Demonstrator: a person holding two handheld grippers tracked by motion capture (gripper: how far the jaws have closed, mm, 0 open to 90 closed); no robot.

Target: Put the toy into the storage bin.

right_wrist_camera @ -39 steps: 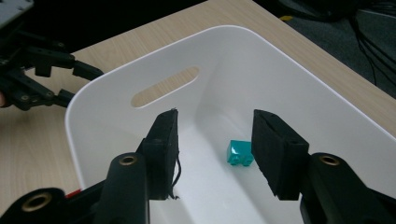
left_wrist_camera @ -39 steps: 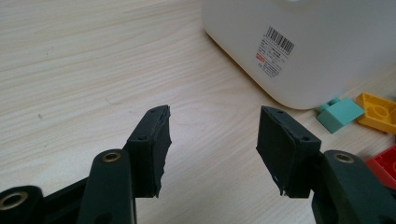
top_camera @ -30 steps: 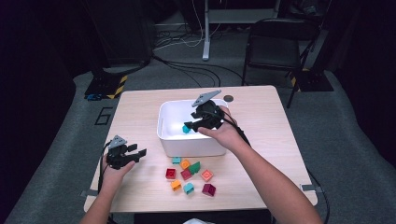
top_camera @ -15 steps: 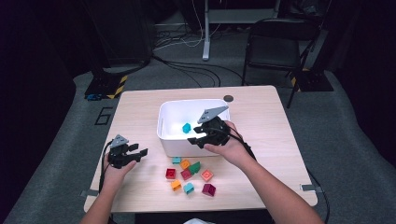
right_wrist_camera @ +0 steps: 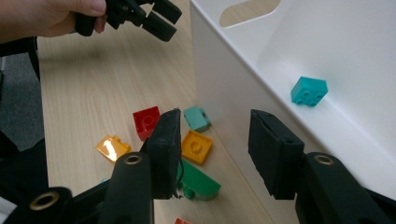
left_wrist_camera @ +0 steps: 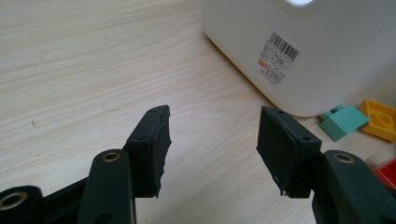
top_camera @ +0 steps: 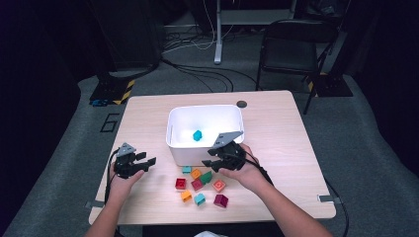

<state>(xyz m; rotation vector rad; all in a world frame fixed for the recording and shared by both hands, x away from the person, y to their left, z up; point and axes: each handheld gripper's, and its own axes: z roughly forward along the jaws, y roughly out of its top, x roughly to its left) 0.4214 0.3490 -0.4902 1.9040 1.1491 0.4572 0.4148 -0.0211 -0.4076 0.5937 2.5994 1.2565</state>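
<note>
A white bin (top_camera: 188, 157) stands mid-table with one teal brick (top_camera: 197, 135) lying inside it. My right gripper (top_camera: 207, 157) hovers at the bin's near wall, above a scatter of loose bricks. It is open with nothing between its fingers (right_wrist_camera: 215, 140); the teal brick (right_wrist_camera: 308, 91) lies beyond its right jaw, inside the bin (right_wrist_camera: 243, 79). Below it lie a red brick (right_wrist_camera: 148, 121), a mint brick (right_wrist_camera: 196, 118), a yellow brick (right_wrist_camera: 197, 146) and a green brick (right_wrist_camera: 198, 183). My left gripper (top_camera: 147, 159) rests left of the bin, open and empty (left_wrist_camera: 212, 135).
Several bricks lie in front of the bin: mint (top_camera: 186, 169), orange (top_camera: 186, 195), teal (top_camera: 199, 199), magenta (top_camera: 221, 200) and others. The bin's labelled wall (left_wrist_camera: 317, 51) rises just ahead of the left gripper. A black chair (top_camera: 291, 44) stands beyond the table.
My right gripper has drawn back from over the bin to its near wall, lower and above the loose bricks. The teal brick now lies alone in the bin. The left gripper has stayed put.
</note>
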